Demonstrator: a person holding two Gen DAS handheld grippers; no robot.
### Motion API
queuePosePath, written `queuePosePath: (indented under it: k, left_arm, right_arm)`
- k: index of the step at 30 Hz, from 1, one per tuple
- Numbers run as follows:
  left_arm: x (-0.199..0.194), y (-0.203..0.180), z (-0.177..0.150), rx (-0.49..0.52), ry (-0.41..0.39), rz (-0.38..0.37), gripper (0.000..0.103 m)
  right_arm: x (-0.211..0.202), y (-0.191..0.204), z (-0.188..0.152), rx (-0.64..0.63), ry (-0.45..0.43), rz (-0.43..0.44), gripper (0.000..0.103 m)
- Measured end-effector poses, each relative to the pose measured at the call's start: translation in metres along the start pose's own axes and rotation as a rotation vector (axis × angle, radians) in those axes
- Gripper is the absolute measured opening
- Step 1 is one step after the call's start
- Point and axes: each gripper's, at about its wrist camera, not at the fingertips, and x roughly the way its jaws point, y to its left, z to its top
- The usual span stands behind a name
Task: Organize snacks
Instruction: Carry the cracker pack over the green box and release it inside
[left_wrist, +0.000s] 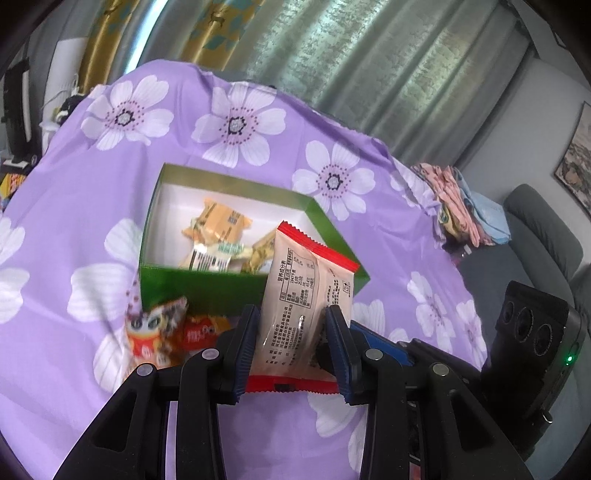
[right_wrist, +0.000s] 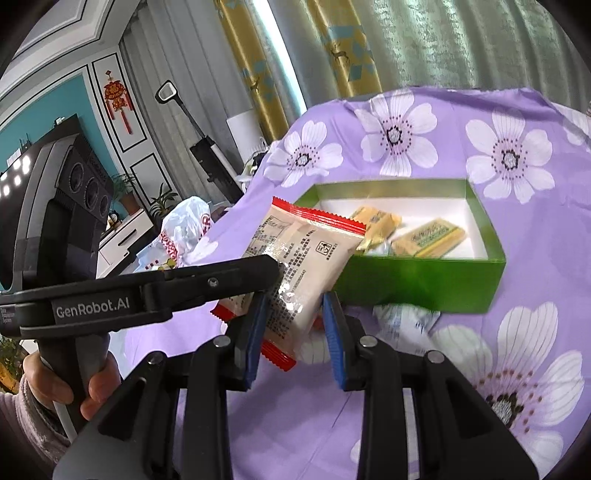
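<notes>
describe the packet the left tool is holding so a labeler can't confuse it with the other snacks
Start at the green box on the purple flowered cloth. At its near right corner, gripped in the left tool, is the beige packet. Unlike the yellow-orange wrappers inside the box, it is larger, has red serrated ends and shows its printed back.
</notes>
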Motion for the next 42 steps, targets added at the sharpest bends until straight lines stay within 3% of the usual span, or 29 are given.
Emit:
queuePosePath:
  k: [19,42]
  left_arm:
    - [0.034,0.005,0.052,0.02,-0.03,0.005,0.037]
    - [0.067,0.009,0.076,0.024,-0.025,0.002,0.037]
  right_arm:
    - [0.03,-0.028,0.046,-0.011,-0.051,-0.016,0.031]
    - [0.052,-0.055,0.069,-0.007,-0.061,-0.039,0.031]
